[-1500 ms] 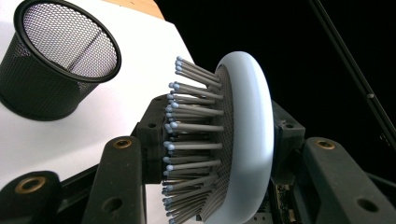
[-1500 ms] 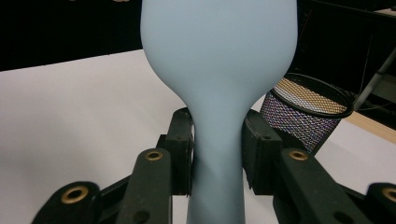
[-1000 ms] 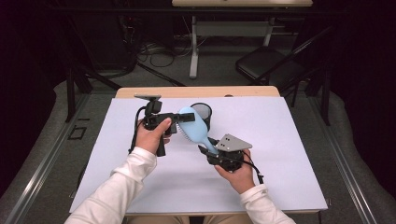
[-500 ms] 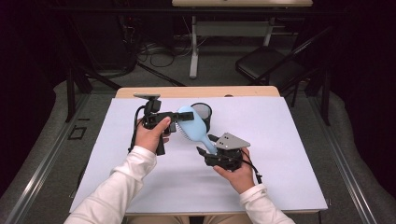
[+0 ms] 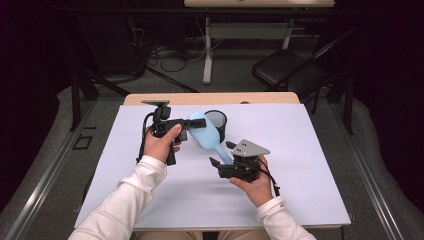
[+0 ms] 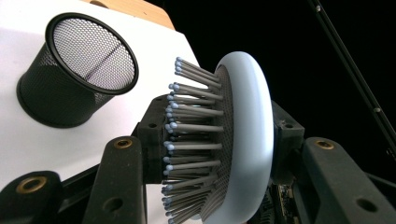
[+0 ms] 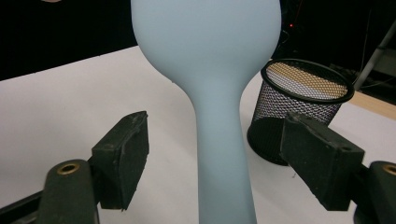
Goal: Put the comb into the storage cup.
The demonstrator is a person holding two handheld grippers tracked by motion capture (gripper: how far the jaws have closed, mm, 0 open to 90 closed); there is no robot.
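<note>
A light blue hairbrush [image 5: 205, 136] hangs above the white table cover, its handle pointing toward the person. My left gripper [image 5: 191, 128] is shut on the brush head; in the left gripper view one pad presses the bristles and the other the smooth back of the hairbrush [image 6: 243, 140], with my left gripper [image 6: 219, 140] tilted. My right gripper [image 5: 221, 153] stands open around the handle. In the right gripper view the hairbrush handle [image 7: 219, 140] runs between the pads of my right gripper [image 7: 223, 158] with a gap on each side. Its jaws have just been opening.
A black mesh cup [image 5: 216, 122] stands upright on the white cover [image 5: 300, 175] just behind the brush, seen also as the mesh cup [image 6: 88, 70] and the mesh cup [image 7: 303, 98]. Beyond the wooden table edge [image 5: 210, 98] stand a chair [image 5: 290, 70] and another table's legs.
The right gripper's jaws have spread apart and come off the brush handle. The left gripper keeps its hold on the brush head, and both hands stay where they were.
</note>
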